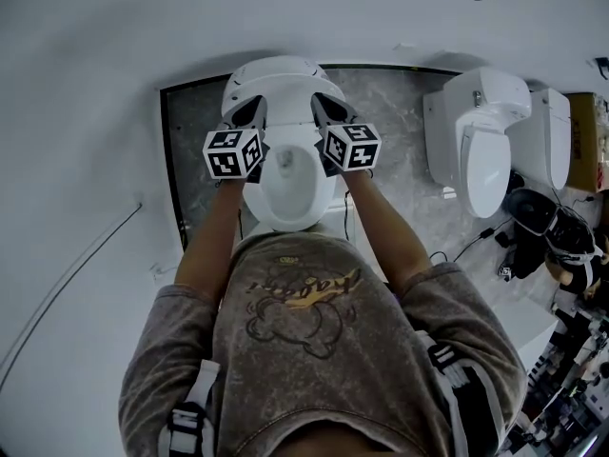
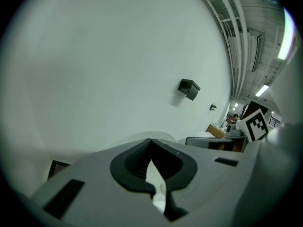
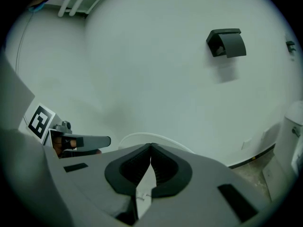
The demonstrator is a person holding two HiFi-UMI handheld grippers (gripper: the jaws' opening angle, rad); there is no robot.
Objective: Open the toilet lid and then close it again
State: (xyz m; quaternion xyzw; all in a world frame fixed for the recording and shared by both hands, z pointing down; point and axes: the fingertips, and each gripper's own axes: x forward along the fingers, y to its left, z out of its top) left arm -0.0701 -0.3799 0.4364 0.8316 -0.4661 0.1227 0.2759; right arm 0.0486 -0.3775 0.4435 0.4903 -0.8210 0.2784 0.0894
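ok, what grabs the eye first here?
The white ceramic toilet sits at the centre of the head view, its bowl exposed and its white lid raised at the back. The left tongs and right tongs, both shut and empty, flank that lid. A second white toilet stands at the right.

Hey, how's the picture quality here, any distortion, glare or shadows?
Head view: evenly lit, sharp on the toilet, straight edges bowed. Left gripper view: round fisheye with black corners, ceiling lamp glaring. Right gripper view: same black corners, wall box throwing a soft shadow.
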